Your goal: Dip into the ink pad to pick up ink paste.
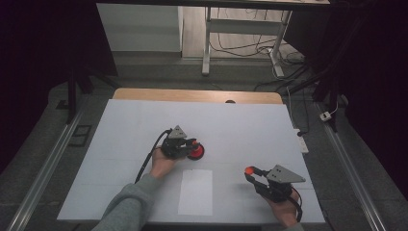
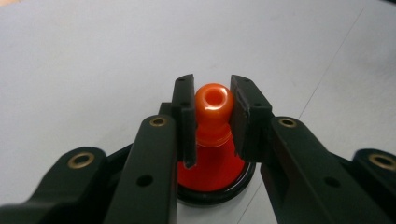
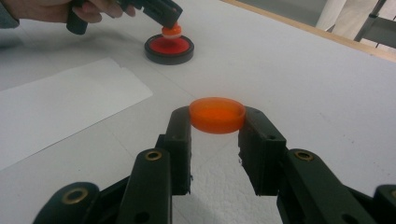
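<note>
A red cone-shaped piece with a round black base [image 1: 196, 152] stands near the middle of the white table [image 1: 130, 125]. Its orange knob top [image 2: 213, 103] sits between the jaws of my left gripper [image 2: 212, 100], which is shut on it. The same piece [image 3: 169, 46] lies at the upper left in the right gripper view, with the left gripper [image 3: 170, 21] over it. My right gripper [image 3: 217, 122] holds a small orange disc [image 3: 217, 114] flat between its fingertips, just above the table at the front right [image 1: 249, 171].
A white sheet of paper [image 1: 196, 191] lies on the table between my two hands, near the front edge. The table's wooden far edge [image 1: 197, 95] borders open floor with desk legs and cables [image 1: 240, 48].
</note>
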`<state>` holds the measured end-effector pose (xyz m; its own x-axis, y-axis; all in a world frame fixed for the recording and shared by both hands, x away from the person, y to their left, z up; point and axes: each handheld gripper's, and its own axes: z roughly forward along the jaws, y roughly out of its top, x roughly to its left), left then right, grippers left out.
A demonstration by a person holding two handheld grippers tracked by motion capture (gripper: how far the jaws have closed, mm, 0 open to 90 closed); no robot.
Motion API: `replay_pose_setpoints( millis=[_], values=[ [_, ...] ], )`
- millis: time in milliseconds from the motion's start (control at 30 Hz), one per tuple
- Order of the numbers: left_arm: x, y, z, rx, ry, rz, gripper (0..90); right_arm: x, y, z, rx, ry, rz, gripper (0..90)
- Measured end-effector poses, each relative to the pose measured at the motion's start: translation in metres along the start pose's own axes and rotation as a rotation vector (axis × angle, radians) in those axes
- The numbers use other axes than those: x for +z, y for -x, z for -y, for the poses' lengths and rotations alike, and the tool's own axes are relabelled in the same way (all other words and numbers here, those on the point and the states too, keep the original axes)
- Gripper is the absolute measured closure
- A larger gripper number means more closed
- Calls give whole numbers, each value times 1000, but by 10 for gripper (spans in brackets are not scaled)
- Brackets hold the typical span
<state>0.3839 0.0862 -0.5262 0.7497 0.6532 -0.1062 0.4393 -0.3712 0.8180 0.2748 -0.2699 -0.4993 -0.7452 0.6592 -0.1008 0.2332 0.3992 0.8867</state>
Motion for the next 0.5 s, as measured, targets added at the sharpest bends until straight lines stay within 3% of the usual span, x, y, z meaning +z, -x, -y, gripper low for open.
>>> replay_pose_setpoints(
  millis=[33, 167, 367, 500],
  values=[
    [3, 0, 2, 8, -24, -10, 731, 0, 0, 0, 1, 0, 0, 647],
    [5, -1, 6, -8, -3, 3, 732, 0, 0, 0, -1, -1, 1, 647],
    [5, 3, 5, 35, -17, -28, 733, 0, -1, 0, -2, -2, 1, 647],
    [5, 4, 5, 37, -21, -36, 733, 0, -2, 0, -2, -2, 1, 647]
  ],
)
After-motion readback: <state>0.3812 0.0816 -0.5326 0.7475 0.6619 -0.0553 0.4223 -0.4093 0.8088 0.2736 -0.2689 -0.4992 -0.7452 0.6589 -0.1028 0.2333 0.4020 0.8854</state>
